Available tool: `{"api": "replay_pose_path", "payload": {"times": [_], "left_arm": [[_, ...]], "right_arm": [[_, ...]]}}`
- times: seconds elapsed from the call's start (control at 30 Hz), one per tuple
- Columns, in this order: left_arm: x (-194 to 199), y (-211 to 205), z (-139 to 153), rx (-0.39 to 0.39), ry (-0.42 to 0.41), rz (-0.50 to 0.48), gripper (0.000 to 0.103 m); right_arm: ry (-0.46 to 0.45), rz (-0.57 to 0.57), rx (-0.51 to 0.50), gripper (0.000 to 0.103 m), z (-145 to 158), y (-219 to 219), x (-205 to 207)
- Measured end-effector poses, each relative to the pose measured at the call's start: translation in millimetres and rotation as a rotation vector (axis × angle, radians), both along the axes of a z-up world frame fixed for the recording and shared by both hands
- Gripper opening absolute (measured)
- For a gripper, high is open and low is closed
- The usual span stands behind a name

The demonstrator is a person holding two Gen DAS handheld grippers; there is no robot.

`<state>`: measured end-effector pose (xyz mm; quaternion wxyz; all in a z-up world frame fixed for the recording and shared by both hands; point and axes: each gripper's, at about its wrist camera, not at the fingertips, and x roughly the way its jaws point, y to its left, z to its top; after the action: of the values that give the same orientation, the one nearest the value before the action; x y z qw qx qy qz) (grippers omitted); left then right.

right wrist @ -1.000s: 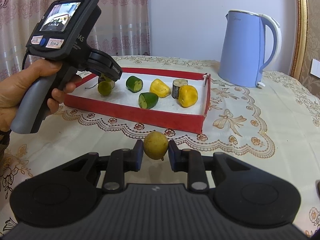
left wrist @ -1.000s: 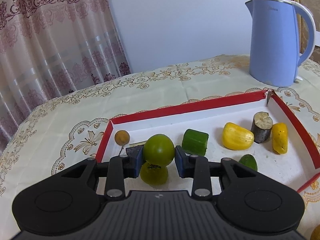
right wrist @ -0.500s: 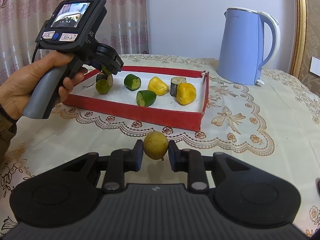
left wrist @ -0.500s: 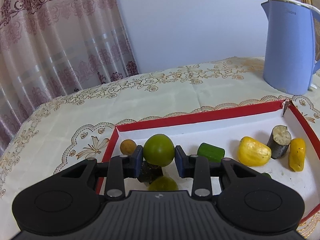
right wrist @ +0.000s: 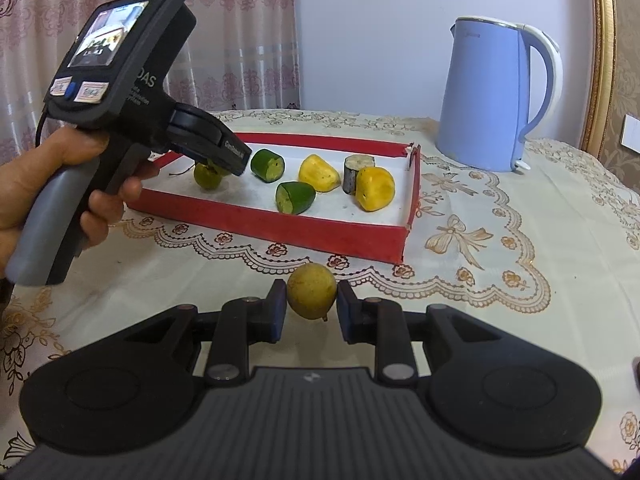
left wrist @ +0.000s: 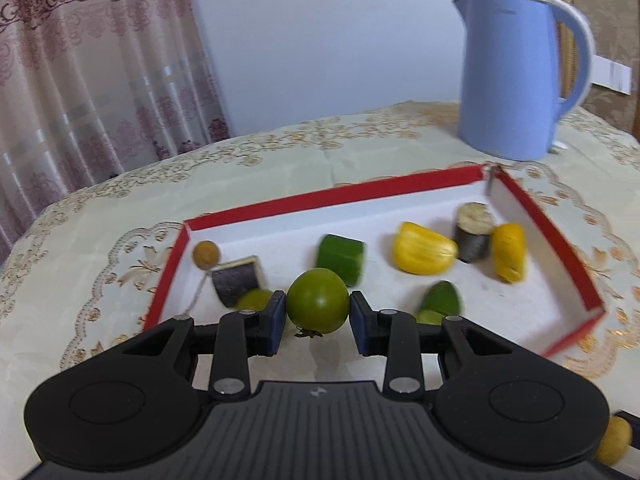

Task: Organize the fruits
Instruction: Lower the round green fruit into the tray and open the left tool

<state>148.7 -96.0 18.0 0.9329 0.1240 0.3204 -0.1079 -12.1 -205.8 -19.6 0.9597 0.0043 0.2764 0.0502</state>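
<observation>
Left tool (left wrist: 318, 314) clamped on a round green tomato-like fruit (left wrist: 317, 300), held over the near-left part of the shallow red-walled cardboard tray with white floor (left wrist: 336, 196). Right tool (right wrist: 311, 304) closed tight on a small round yellow-brown fruit (right wrist: 311, 291), hovering above the embroidered cream desk cloth (right wrist: 500, 240) just outside the tray's near wall

Risks as I read them:
- green fruit is smooth and round, pinched at its widest point only; a jolt or slight slackening and it rolls out
- drop zone is crowded: yellow-green lime (left wrist: 254, 300) and dark cut stalk piece (left wrist: 236, 282) sit right under and beside the left jaw, so lowering here could knock them, or the fruit lands on top and rolls
- tray walls are low, a rolling fruit may hop out
- right tool's fruit could clip the near wall if not lifted clear
</observation>
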Motion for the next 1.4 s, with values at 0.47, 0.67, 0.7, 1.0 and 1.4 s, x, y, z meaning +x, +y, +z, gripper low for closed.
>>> {"api": "replay_pose_path", "payload": {"times": [0.47,0.67,0.7,1.0,1.4], "left_arm": [[-11,-15,-11,0.037,0.007,-0.015,0.033],[-8,-9,-16,0.04,0.017,0.003,0.033],[-8,-9,-16,0.04,0.017,0.004,0.033],[-6,-5,-19,0.034,0.027,0.021,0.033],[-7,-1,-15,0.001,0.028,0.023,0.048]], "right_arm": [[-0.006,-0.008,0.0,0.025,3,-3,-4],[-0.006,0.003,-0.002,0.025,3,0,-4],[-0.006,0.003,-0.004,0.025,3,1,-4],[-0.008,0.007,-0.011,0.025,4,2,-4],[-0.008,0.014,-0.017,0.025,5,3,-4]]}}
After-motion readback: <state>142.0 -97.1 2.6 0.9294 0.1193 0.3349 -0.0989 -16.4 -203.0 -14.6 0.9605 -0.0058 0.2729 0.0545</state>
